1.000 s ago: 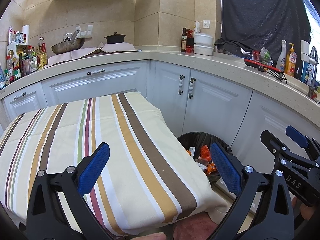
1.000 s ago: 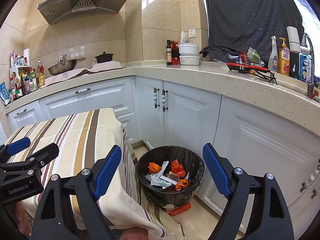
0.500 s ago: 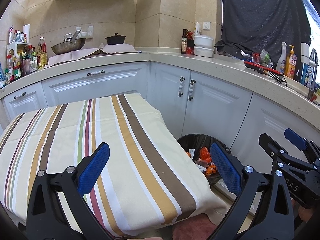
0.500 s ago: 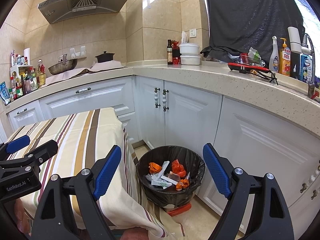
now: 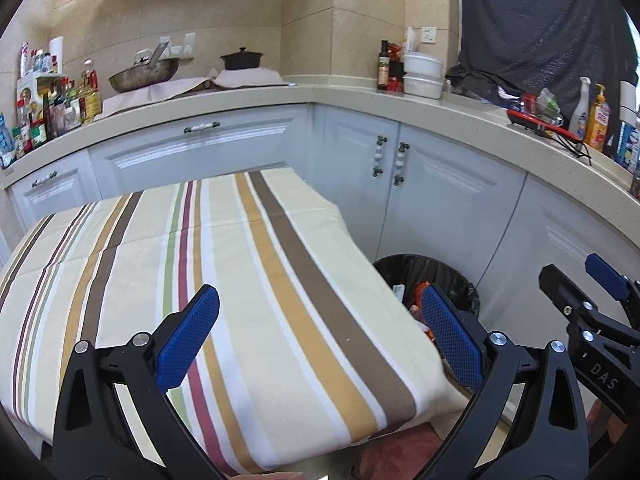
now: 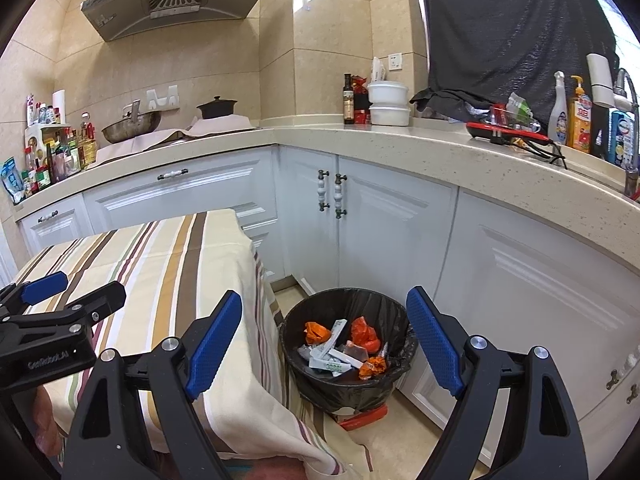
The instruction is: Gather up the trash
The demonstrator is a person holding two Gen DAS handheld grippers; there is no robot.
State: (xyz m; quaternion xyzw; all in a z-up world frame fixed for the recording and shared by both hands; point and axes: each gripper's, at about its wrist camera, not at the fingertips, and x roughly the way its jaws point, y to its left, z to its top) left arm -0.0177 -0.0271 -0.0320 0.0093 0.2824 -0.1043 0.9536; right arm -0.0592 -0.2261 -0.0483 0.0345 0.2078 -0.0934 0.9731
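A black-lined trash bin stands on the floor beside the table and holds orange wrappers and white paper scraps. My right gripper hangs above and in front of the bin, open, with nothing between its blue pads. My left gripper is open over the striped tablecloth, empty too. In the left wrist view the bin peeks out past the table's right edge, and the right gripper shows at far right. No loose trash is visible on the cloth.
White cabinets and a curved beige counter wrap around the back and right. The counter carries bottles, white bowls, a wok and a black pot. A red item lies under the bin.
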